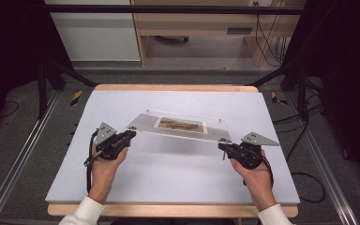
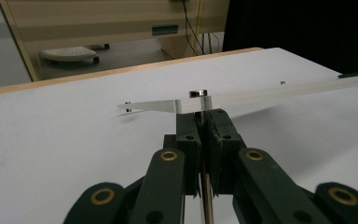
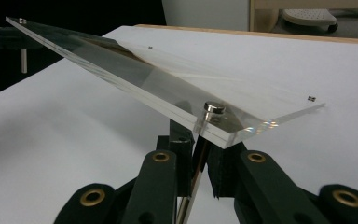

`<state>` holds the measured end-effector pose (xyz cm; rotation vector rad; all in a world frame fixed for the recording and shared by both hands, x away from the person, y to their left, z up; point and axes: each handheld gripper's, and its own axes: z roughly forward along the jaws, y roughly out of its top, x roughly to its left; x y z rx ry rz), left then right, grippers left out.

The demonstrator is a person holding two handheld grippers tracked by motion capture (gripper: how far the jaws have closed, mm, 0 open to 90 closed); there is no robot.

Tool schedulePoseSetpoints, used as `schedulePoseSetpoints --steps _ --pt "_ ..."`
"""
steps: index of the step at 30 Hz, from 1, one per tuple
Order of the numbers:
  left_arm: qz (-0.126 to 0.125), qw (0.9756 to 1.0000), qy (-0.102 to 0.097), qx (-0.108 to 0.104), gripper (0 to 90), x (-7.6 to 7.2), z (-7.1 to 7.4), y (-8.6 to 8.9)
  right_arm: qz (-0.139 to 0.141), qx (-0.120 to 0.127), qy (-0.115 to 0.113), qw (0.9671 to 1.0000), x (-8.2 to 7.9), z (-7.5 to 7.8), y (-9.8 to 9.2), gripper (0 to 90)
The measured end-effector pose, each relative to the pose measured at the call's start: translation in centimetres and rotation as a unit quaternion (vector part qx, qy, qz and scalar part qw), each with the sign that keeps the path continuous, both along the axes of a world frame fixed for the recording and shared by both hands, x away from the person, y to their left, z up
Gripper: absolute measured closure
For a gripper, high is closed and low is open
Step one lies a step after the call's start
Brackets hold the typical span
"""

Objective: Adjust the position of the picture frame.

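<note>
— Both jaws pinched tight on metal pegs under the acrylic photo frame (image 1: 180,125): left gripper (image 1: 130,133) at one near corner, right gripper (image 1: 223,146) at the other.

— Where's it sitting?

— Lifted above mid-table (image 1: 168,183), far edge higher. I'd raise both hands evenly, or a peg could slip.

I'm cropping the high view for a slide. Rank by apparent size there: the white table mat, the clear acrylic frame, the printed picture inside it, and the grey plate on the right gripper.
1. White table mat
2. Clear acrylic frame
3. Printed picture
4. Grey plate
</note>
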<state>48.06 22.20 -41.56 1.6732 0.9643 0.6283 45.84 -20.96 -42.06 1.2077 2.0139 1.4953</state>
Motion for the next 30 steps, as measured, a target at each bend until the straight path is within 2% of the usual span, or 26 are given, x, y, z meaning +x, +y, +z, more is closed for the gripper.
schedulePoseSetpoints --steps 7,12,16,21,24,27,30 --pt "0.004 0.9999 -0.009 0.003 82.8 -1.0 0.3 0.9 0.007 -0.004 -0.002 1.0 0.7 0.4 0.8 81.6" --pt "0.009 0.9999 -0.007 0.002 82.7 -1.1 0.1 1.4 0.011 -0.003 0.003 0.9999 1.2 0.4 1.4 81.5" --pt "0.012 0.9998 -0.016 0.005 82.3 -1.1 0.0 1.7 0.012 -0.004 0.006 0.9999 1.7 0.4 1.6 81.6" --pt "0.029 0.9994 -0.014 -0.011 82.4 -0.1 -0.6 2.5 0.011 -0.004 0.005 0.9999 3.3 0.8 2.6 82.0" --pt "0.033 0.9993 -0.017 -0.01 82.4 0.3 -0.8 2.8 0.01 -0.004 0.004 0.9999 3.8 0.7 2.9 82.0" --pt "0.035 0.9989 -0.029 -0.011 82.4 0.8 -1.3 2.9 0.011 -0.005 0.001 0.9999 4.3 0.6 3.2 81.9" --pt "0.037 0.9988 -0.028 -0.012 82.4 1.0 -1.9 2.8 0.009 -0.006 0.0 0.9999 4.5 0.2 3.2 82.1"
